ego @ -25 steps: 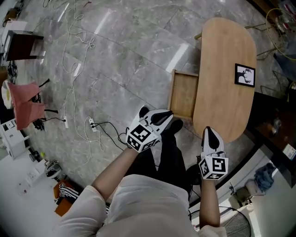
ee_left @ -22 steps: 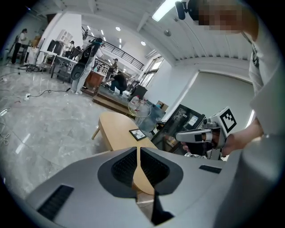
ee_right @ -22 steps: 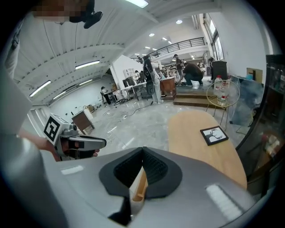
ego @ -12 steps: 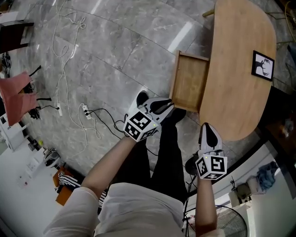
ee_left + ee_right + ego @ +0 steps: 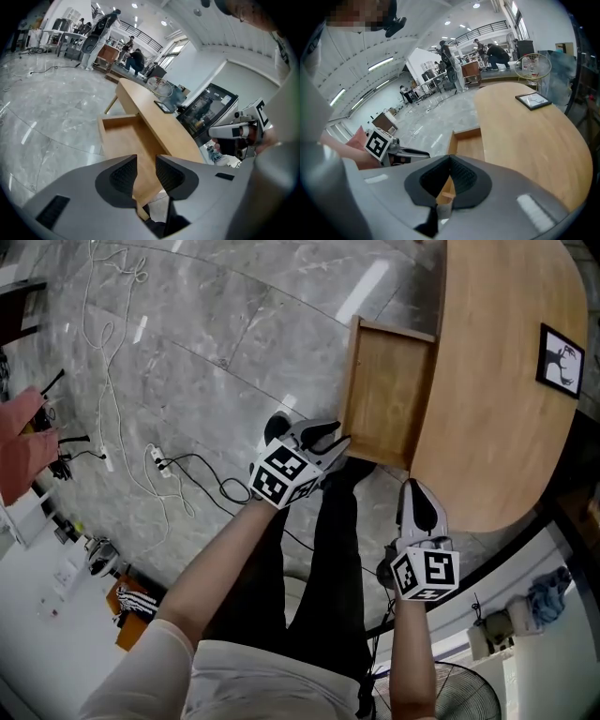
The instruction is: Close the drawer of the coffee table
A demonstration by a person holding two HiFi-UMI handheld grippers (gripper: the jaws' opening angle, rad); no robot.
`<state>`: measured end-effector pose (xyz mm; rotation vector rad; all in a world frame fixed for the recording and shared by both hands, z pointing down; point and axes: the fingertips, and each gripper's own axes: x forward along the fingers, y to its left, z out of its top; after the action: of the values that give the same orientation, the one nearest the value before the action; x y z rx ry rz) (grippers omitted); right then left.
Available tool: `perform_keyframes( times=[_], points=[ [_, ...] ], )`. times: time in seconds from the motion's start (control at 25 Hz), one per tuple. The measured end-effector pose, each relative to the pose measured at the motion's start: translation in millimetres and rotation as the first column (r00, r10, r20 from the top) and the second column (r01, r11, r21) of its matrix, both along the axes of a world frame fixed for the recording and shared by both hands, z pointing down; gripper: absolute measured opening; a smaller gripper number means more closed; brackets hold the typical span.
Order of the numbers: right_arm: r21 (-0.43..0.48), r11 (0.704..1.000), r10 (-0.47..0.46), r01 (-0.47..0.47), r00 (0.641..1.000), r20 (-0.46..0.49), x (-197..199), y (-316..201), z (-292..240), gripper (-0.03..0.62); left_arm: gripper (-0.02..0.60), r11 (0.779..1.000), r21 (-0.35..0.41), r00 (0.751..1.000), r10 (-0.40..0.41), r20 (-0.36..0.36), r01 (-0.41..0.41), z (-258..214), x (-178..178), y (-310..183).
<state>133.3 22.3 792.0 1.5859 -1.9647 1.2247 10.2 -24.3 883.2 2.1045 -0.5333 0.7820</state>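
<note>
The oval wooden coffee table (image 5: 497, 381) fills the head view's right side. Its drawer (image 5: 384, 381) is pulled out to the left, and the part in view is bare inside. My left gripper (image 5: 330, 441) is beside the drawer's near front corner, without touching it that I can see. Its jaws are opening, a narrow gap with nothing between them (image 5: 146, 171). My right gripper (image 5: 418, 491) hangs by the table's near rim, shut and empty (image 5: 450, 159). Both gripper views look over the drawer (image 5: 124, 136) (image 5: 464, 145) and the tabletop (image 5: 159, 122) (image 5: 525, 136).
A framed picture (image 5: 561, 360) lies on the far tabletop. White and black cables with a power strip (image 5: 159, 457) trail over the marble floor at left. My legs in black trousers (image 5: 328, 549) stand just before the drawer. A fan (image 5: 469, 695) is at the bottom right.
Both grippers have sunk toward the drawer and the table rim, and both now look larger in the head view. The left jaws, shut before, now stand slightly apart.
</note>
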Motion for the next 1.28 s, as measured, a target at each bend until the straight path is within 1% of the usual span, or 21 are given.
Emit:
perform_keyframes(
  times=[0.24,0.36,0.44,0.64,0.8,0.92,1.08,1.12,1.28],
  points=[
    [-0.019,1.000,-0.005,0.006,1.000,0.023,-9,2,41,0.011,0.134,0.996,-0.053,0.996,-0.064,0.065,0.068,62,-13,2],
    [-0.026,1.000,-0.014,0.015,0.999,0.041,-14,3,57,0.011,0.164,0.991,-0.080,0.990,-0.099,0.097,0.107,89,-19,6],
    [-0.035,0.999,-0.012,0.014,0.999,0.049,-15,6,66,0.011,0.192,0.987,-0.102,0.989,-0.118,0.095,0.127,102,-18,9],
    [-0.049,0.999,-0.003,0.006,0.997,0.074,-21,6,84,0.011,0.267,0.967,-0.181,0.984,-0.175,0.031,0.178,119,-3,4],
    [-0.055,0.998,-0.010,0.015,0.995,0.094,-29,8,91,0.011,0.308,0.963,-0.189,0.981,-0.185,0.063,0.194,131,0,1],
    [-0.050,0.999,-0.008,0.013,0.995,0.101,-28,5,92,0.011,0.324,0.958,-0.203,0.979,-0.189,0.075,0.201,137,6,0],
    [-0.047,0.999,-0.013,0.018,0.993,0.118,-28,5,96,0.011,0.328,0.961,-0.212,0.983,-0.166,0.074,0.179,143,15,5],
    [-0.045,0.999,-0.014,0.020,0.992,0.124,-28,5,96,0.011,0.337,0.960,-0.211,0.982,-0.174,0.073,0.186,143,17,6],
    [-0.045,0.999,-0.019,0.026,0.990,0.136,-26,11,99,0.011,0.337,0.950,-0.218,0.974,-0.218,0.056,0.225,141,18,4]
  ],
)
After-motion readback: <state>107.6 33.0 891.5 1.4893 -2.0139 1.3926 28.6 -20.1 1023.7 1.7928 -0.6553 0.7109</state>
